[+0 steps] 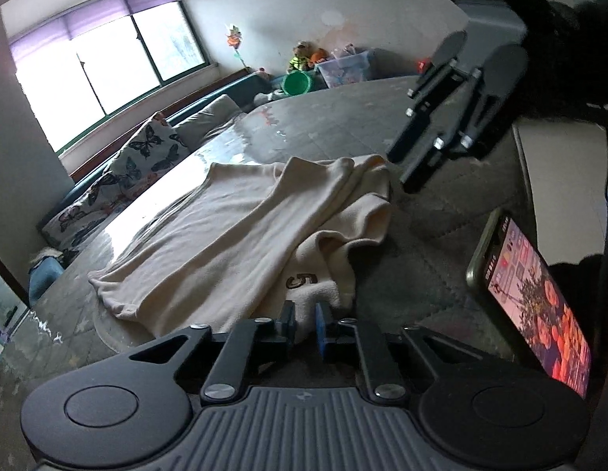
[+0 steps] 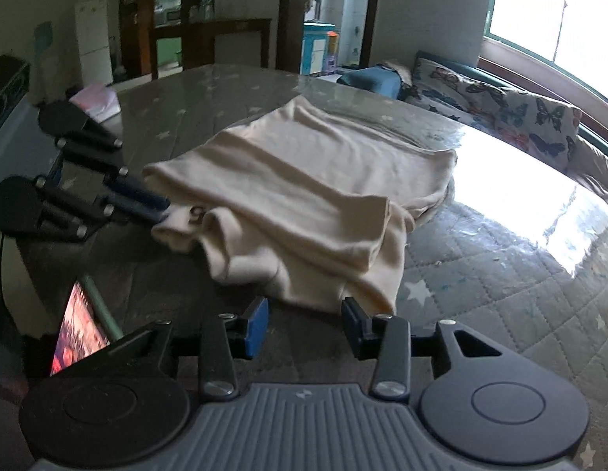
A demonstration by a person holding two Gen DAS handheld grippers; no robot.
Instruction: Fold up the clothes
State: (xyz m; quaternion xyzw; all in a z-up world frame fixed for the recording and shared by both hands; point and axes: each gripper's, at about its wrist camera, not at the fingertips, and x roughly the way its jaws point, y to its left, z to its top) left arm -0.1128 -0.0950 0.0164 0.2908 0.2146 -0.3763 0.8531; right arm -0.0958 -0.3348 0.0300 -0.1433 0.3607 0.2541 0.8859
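A cream garment (image 1: 225, 235) with a dark "5" on it lies partly folded on the grey quilted table (image 1: 343, 125); it also shows in the right wrist view (image 2: 304, 196). My left gripper (image 1: 305, 322) is nearly shut on the garment's near edge by the "5"; from the right wrist view it (image 2: 162, 210) pinches that corner. My right gripper (image 2: 305, 324) is open, its fingers just short of the garment's near hem, holding nothing. In the left wrist view it (image 1: 402, 172) hovers beside the garment's far right corner.
A lit phone (image 1: 539, 302) leans at the table's edge, also in the right wrist view (image 2: 80, 329). A butterfly-print cushion (image 2: 500, 110) and sofa run along the window side. A clear toy bin (image 1: 345, 66) and a green bowl (image 1: 296, 82) sit beyond the table.
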